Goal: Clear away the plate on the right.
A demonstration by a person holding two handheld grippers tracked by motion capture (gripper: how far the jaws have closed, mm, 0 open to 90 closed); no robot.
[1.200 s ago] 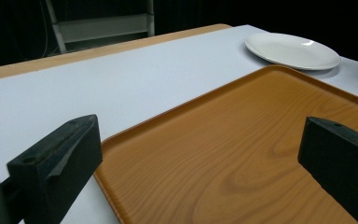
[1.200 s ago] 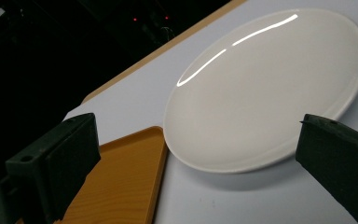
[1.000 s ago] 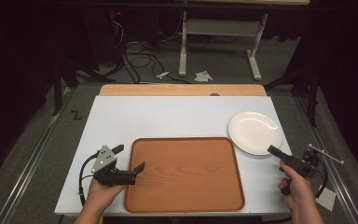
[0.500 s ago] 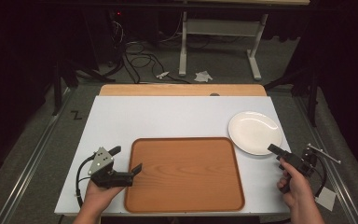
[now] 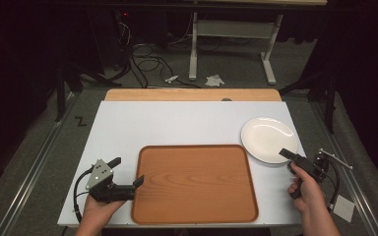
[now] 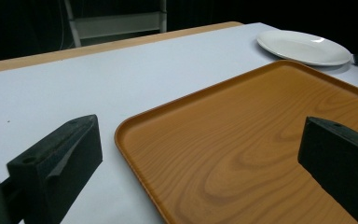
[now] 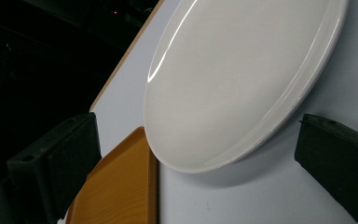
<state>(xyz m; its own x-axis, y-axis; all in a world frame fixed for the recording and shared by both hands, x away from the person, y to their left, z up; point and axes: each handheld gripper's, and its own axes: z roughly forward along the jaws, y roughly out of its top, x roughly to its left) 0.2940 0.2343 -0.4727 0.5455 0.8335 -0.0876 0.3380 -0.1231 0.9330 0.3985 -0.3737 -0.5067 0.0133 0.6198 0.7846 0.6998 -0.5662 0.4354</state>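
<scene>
A brown wooden tray [image 5: 194, 184] lies at the front middle of the white table [image 5: 177, 123]. A white plate [image 5: 268, 139] sits to its right rear. My left gripper [image 5: 126, 171] is open at the tray's left edge. In the left gripper view one jaw hangs over the table and the other over the tray [image 6: 261, 140], with the plate [image 6: 303, 46] far off. My right gripper [image 5: 295, 156] is open just in front of the plate's near rim. The right gripper view has the plate [image 7: 233, 79] close ahead between the spread jaws and a tray corner [image 7: 116, 186] to the left.
A wooden strip [image 5: 192, 94] runs along the table's far edge. Beyond it on the floor are cables [image 5: 147, 54], white table legs [image 5: 231, 34] and scraps of paper [image 5: 214, 79]. A person's hands [image 5: 305, 196] hold both grippers at the near edge.
My left gripper has drawn slightly back toward the near edge and left. My right gripper has edged a little closer to the plate. Tray and plate have not moved.
</scene>
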